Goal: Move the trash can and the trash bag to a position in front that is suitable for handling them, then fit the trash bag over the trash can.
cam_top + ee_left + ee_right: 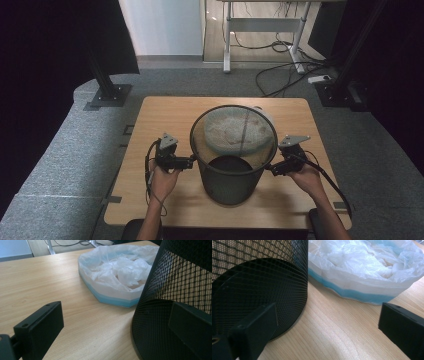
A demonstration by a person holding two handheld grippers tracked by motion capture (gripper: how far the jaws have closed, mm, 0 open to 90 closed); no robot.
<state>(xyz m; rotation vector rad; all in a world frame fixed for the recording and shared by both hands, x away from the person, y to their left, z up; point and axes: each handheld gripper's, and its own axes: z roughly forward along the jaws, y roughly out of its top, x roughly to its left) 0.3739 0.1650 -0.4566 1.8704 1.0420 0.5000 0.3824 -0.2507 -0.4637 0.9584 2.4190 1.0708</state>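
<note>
While both tongs (191, 162) (270, 169) gape empty: one mesh bin (232, 172), one bag roll (235, 132), one table (150, 125).

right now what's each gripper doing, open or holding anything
left gripper: open, holding nothing, beside the mesh wastebasket
right gripper: open, holding nothing, beside the wastebasket
</note>
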